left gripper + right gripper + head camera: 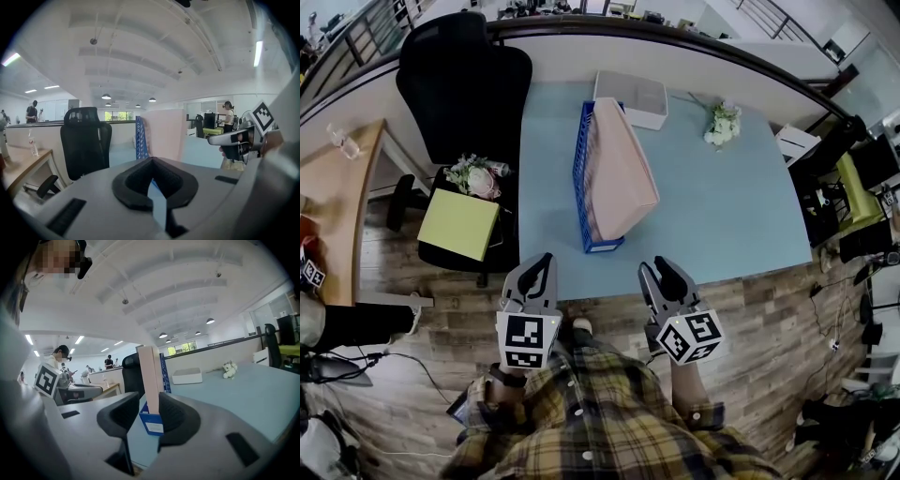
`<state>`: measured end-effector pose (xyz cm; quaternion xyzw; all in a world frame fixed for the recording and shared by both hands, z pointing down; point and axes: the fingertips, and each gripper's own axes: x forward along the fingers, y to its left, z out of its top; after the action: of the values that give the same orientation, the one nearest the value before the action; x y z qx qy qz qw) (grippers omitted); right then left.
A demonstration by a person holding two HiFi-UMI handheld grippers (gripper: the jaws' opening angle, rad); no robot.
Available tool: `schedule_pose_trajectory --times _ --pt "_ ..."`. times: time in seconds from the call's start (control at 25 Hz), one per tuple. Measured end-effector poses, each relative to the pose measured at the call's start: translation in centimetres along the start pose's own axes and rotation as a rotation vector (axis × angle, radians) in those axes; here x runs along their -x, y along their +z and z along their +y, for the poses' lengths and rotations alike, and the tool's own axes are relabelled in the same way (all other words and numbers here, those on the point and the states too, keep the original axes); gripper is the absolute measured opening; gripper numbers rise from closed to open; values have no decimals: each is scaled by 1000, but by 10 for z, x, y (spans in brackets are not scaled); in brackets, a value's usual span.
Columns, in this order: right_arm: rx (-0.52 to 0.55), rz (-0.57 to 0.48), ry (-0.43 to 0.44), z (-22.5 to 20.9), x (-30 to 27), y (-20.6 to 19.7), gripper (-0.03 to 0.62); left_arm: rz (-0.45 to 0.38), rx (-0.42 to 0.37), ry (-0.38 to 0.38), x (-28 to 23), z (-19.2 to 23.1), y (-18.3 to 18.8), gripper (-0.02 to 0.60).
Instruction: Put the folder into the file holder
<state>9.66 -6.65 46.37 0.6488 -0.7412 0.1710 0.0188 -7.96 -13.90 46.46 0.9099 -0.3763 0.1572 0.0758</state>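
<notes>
Folder [623, 173] stands in blue file holder [579, 178], seemingly leaning right.

Pale blue table [722, 206], black chair [464, 80], wooden floor [769, 323].

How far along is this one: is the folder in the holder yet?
Done: the pink folder stands inside the blue mesh file holder on the light blue table. In hand: nothing; the left gripper is shut and empty, the right gripper open and empty, both at the table's near edge. Left: seemingly nothing.
</notes>
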Motion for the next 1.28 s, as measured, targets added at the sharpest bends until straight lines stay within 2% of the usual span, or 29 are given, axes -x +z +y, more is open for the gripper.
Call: schedule_pose_trajectory --times 0.12,0.28,0.56,1.28 --pt "-19 14 15 3 -1 -5 115 5 5 -3 1 1 -3 -9" --pt "-22 22 14 6 -1 -9 48 9 9 -1 3 3 -5 -9" --pt "-47 18 17 5 -2 -11 12 10 10 5 4 8 -7 -9" --pt "-43 35 8 4 -6 -11 2 17 13 -3 1 10 -9 -9"
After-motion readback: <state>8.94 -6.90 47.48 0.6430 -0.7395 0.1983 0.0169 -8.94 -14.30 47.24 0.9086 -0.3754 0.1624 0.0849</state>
